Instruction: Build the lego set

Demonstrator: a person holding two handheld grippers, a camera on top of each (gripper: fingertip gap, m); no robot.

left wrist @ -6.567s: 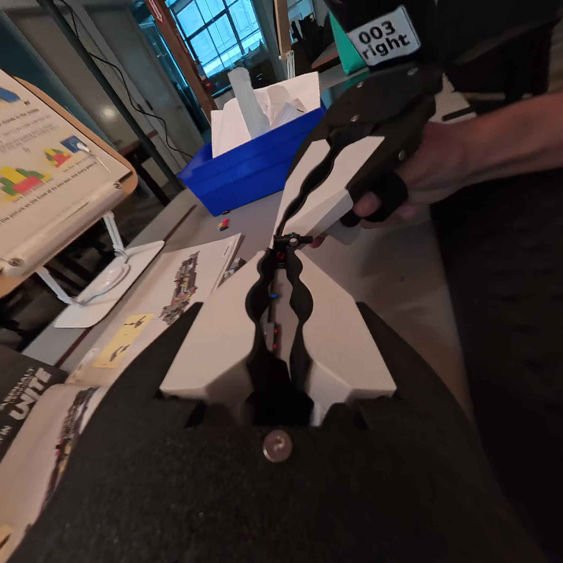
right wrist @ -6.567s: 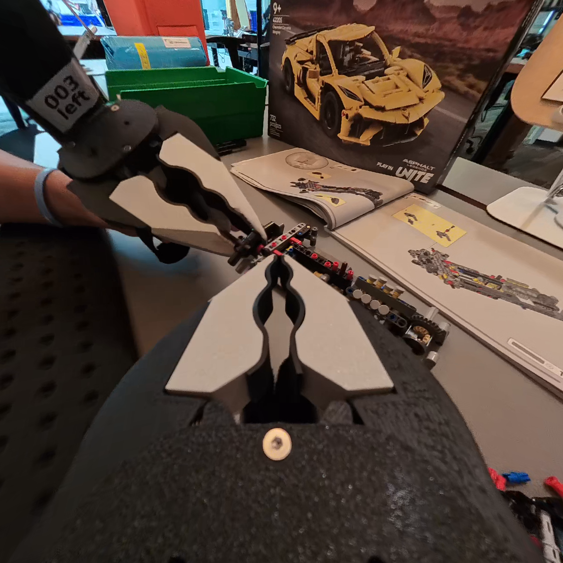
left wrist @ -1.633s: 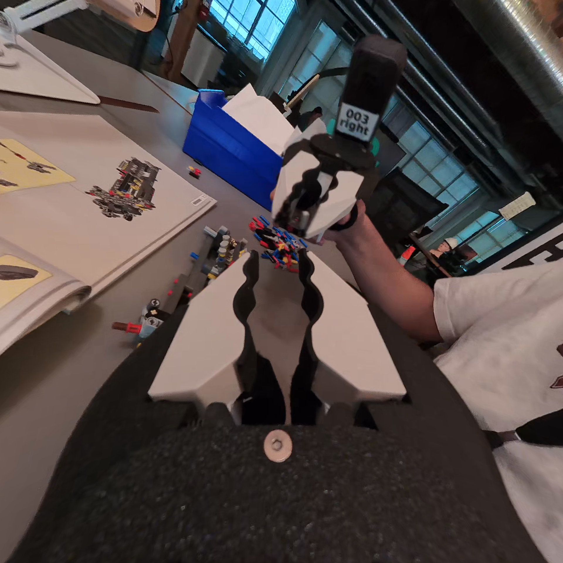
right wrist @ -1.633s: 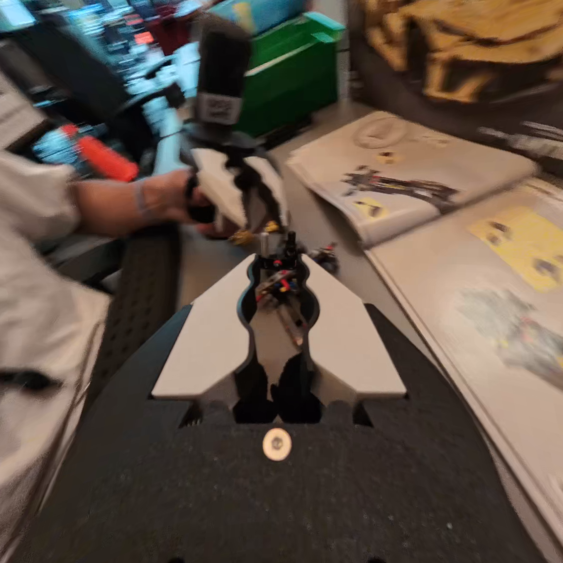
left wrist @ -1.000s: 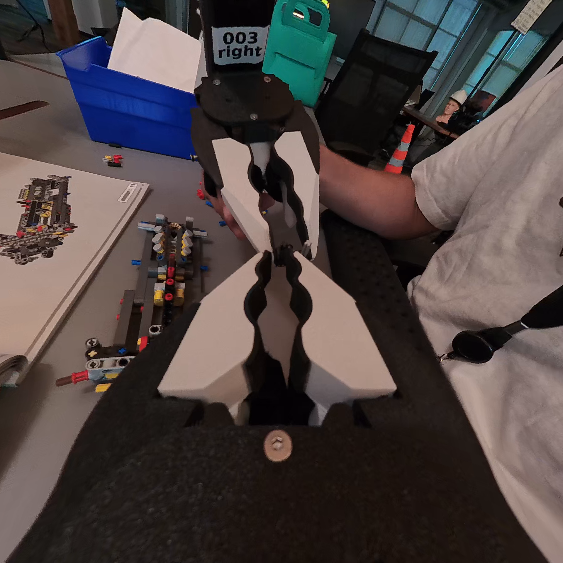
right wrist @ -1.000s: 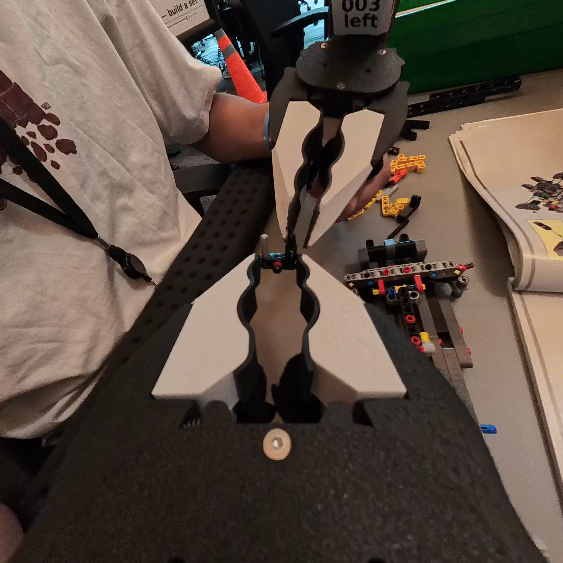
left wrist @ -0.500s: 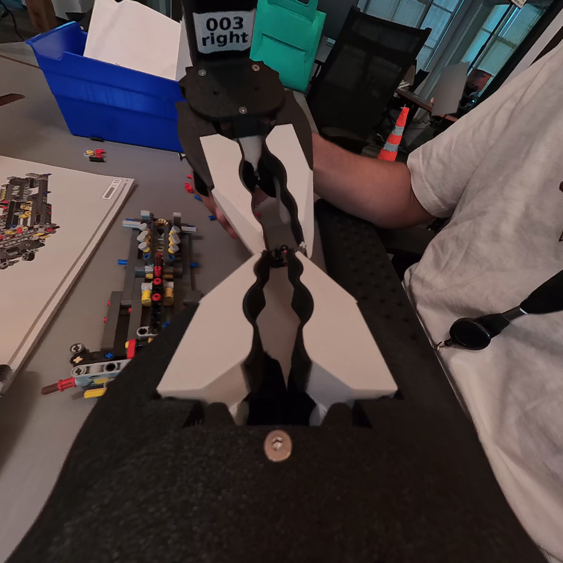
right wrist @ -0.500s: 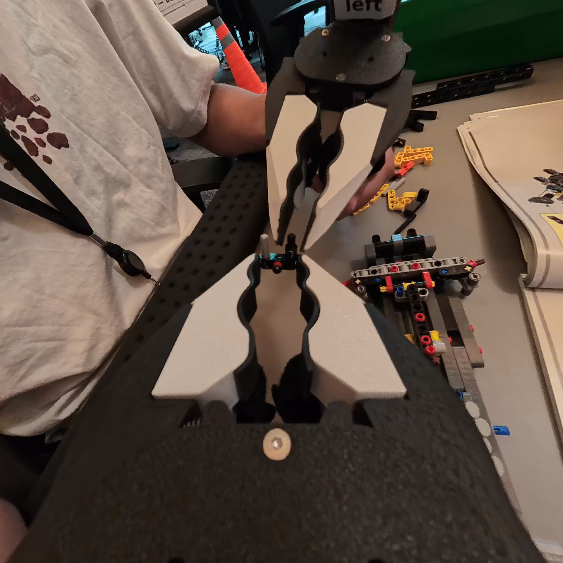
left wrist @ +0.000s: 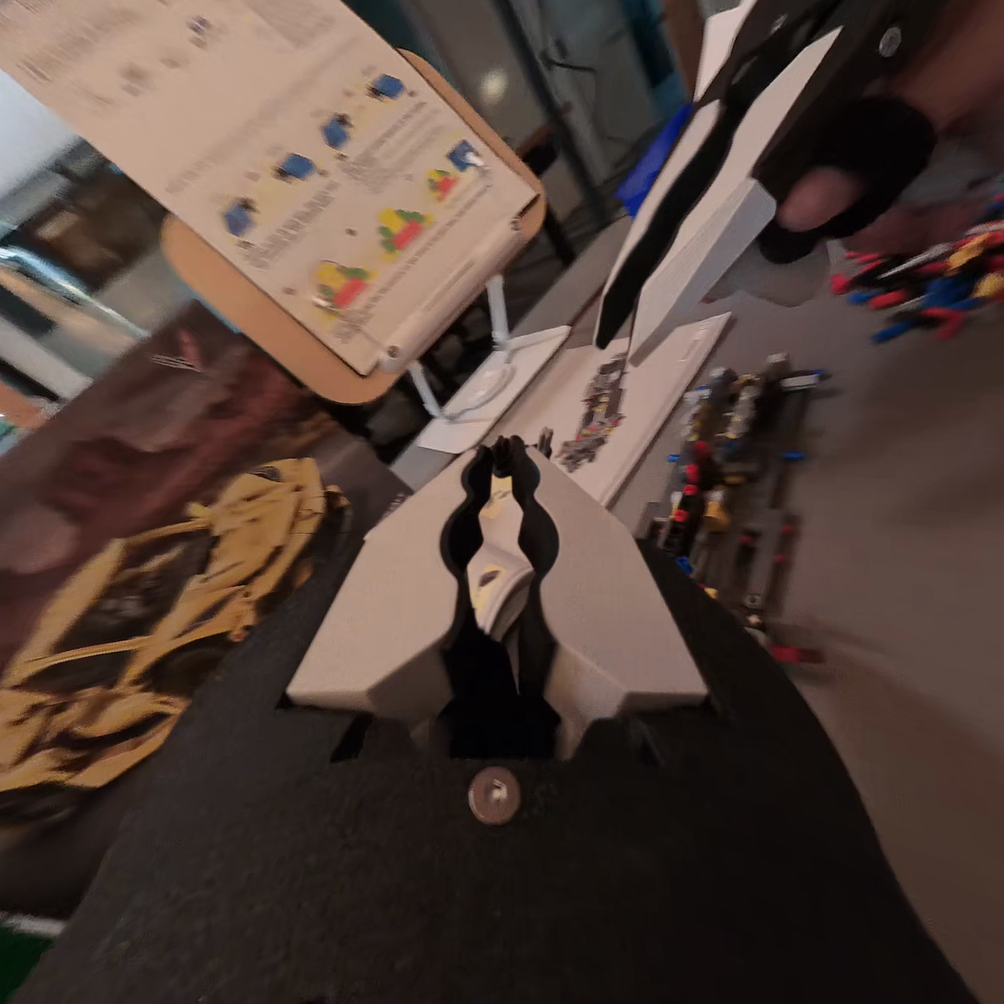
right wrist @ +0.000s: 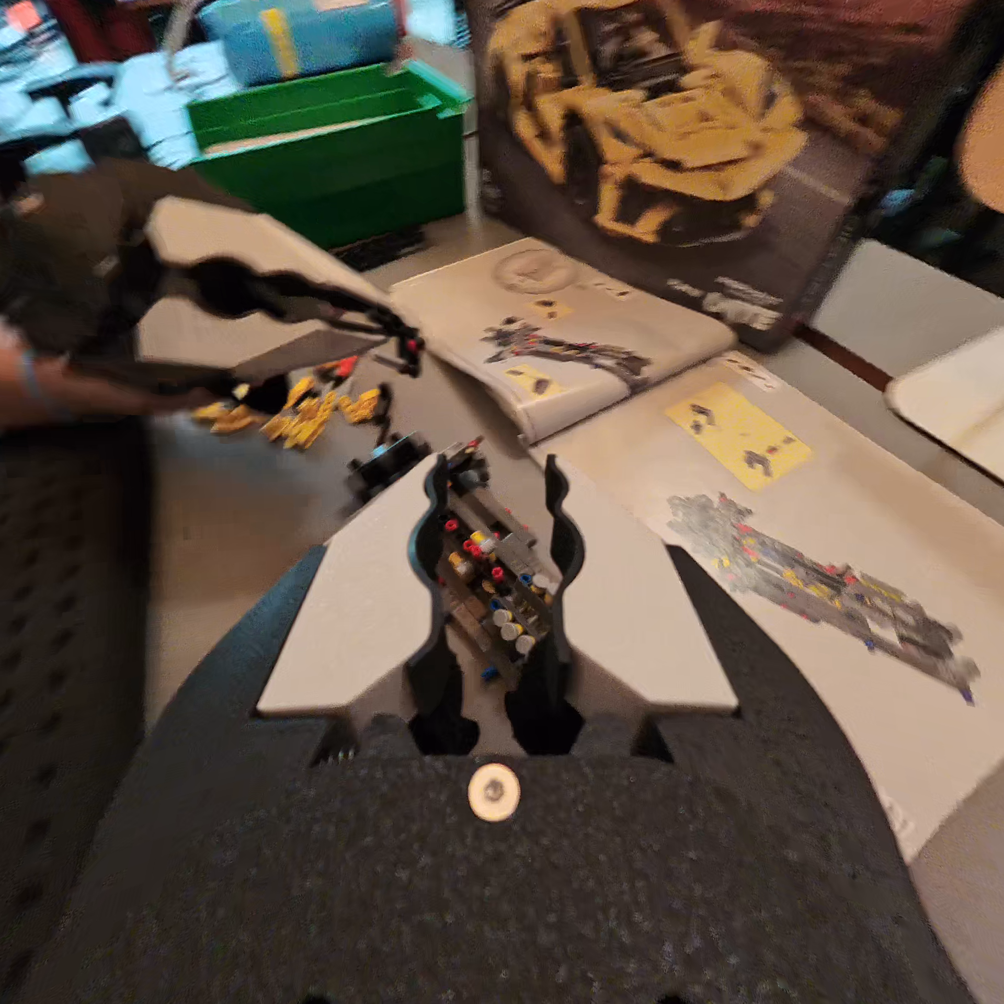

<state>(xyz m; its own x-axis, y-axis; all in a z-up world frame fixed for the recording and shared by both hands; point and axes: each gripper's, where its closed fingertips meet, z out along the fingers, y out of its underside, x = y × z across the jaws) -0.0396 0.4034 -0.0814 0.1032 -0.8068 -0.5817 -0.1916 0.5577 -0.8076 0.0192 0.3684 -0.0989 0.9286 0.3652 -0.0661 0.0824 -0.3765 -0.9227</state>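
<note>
1. Two grippers work over one table [right wrist: 228,521], and the coming move seems to turn on how the small piece in the left one lies relative to the long chassis below the right one.
2. Left gripper [left wrist: 505,462]: its fingers are pressed together at the tips, pinching a small black sub-assembly [right wrist: 408,347] with a red pin. In the right wrist view this gripper [right wrist: 399,334] hangs above the table, left of and beyond the chassis, near the pile of yellow pieces [right wrist: 304,413].
3. Right gripper [right wrist: 497,467]: its fingers are spread with nothing between them. In the left wrist view it [left wrist: 619,339] hangs tips-down over the open instruction booklet [left wrist: 641,413].
4. The chassis [right wrist: 489,576] lies flat on the table, seen through the gap of the right gripper. Its long axis runs away from that camera, slanting slightly left at the far end. The right gripper is much nearer to it.
5. My reading: the left gripper must carry its piece right and down to the chassis while the right one steadies the frame.
6. Looks: the chassis is a long dark grey beam frame studded with red, blue, yellow and pale connectors. Both views are motion-blurred, so finer detail cannot be told.
7. Behind stand the set box [right wrist: 679,136] with a yellow car and a green bin [right wrist: 337,152].
</note>
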